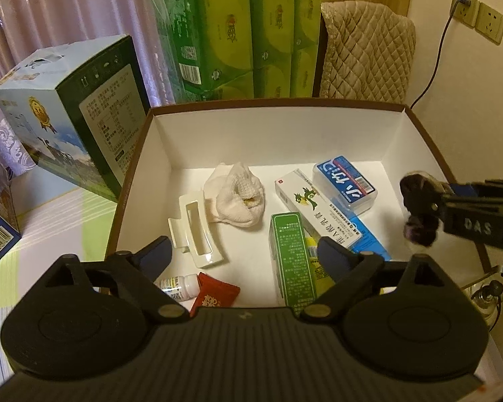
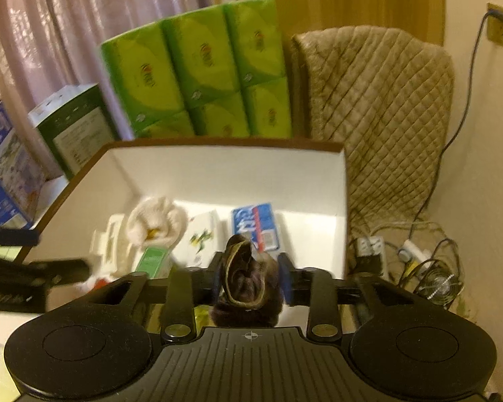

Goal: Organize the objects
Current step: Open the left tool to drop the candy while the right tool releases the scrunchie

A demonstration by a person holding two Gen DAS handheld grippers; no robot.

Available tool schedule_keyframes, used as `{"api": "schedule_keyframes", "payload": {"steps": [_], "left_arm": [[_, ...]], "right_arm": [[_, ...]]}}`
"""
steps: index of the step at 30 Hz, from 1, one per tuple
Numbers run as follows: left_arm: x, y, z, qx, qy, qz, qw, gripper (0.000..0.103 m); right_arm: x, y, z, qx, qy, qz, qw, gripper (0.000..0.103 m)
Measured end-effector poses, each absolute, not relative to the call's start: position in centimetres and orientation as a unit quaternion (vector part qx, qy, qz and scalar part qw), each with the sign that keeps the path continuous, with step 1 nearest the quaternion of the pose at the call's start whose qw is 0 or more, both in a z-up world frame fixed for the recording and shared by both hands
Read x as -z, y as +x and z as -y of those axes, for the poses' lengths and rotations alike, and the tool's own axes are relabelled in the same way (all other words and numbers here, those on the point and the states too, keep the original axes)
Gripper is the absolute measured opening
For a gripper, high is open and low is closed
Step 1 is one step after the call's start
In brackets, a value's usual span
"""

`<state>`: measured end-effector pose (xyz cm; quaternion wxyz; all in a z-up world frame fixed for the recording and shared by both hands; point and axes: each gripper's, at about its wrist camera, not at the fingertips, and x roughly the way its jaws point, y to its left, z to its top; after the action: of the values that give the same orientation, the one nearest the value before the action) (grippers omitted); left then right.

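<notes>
A brown-rimmed box (image 1: 134, 174) with a white inside holds a crumpled white cloth (image 1: 238, 197), a white hair claw (image 1: 194, 231), a green carton (image 1: 291, 258), a white medicine carton (image 1: 315, 211), a blue-and-white packet (image 1: 345, 184), a small white bottle (image 1: 177, 284) and a red pouch (image 1: 214, 293). My left gripper (image 1: 244, 256) hangs open over the box's near side with nothing between its fingers. From the right, my right gripper (image 1: 446, 207) reaches over the box's right part, shut on a dark fuzzy item (image 1: 419, 214). The right wrist view shows that item (image 2: 248, 281) pinched in the right gripper (image 2: 251, 278) above the box (image 2: 343, 201).
Green tissue packs (image 1: 244, 33) stand behind the box, and a blue-green carton (image 1: 73, 127) stands to its left. A quilted chair back (image 2: 379, 127) is at the right rear. Cables and a small fan (image 2: 439, 284) lie on the floor to the right. Wall sockets (image 1: 479, 16) are at the upper right.
</notes>
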<state>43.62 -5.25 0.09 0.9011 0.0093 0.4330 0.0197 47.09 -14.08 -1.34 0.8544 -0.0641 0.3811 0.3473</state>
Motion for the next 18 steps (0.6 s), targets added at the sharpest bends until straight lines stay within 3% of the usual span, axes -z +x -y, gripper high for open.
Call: {"api": "schedule_keyframes", "payload": {"steps": [1, 3, 18], "left_arm": [[-0.2, 43.5, 5.3, -0.021, 0.008, -0.432, 0.902, 0.093], [-0.5, 43.2, 5.3, -0.026, 0.005, -0.429, 0.903, 0.096], [-2.8, 39.6, 5.9, -0.063, -0.011, -0.416, 0.907, 0.1]], "right_arm": [[1.2, 47.2, 14.1, -0.346, -0.062, -0.375, 0.858, 0.051], [1.0, 47.4, 14.3, -0.347, -0.059, -0.365, 0.862, 0.059], [0.4, 44.9, 17.2, -0.375, -0.043, -0.377, 0.846, 0.065]]}}
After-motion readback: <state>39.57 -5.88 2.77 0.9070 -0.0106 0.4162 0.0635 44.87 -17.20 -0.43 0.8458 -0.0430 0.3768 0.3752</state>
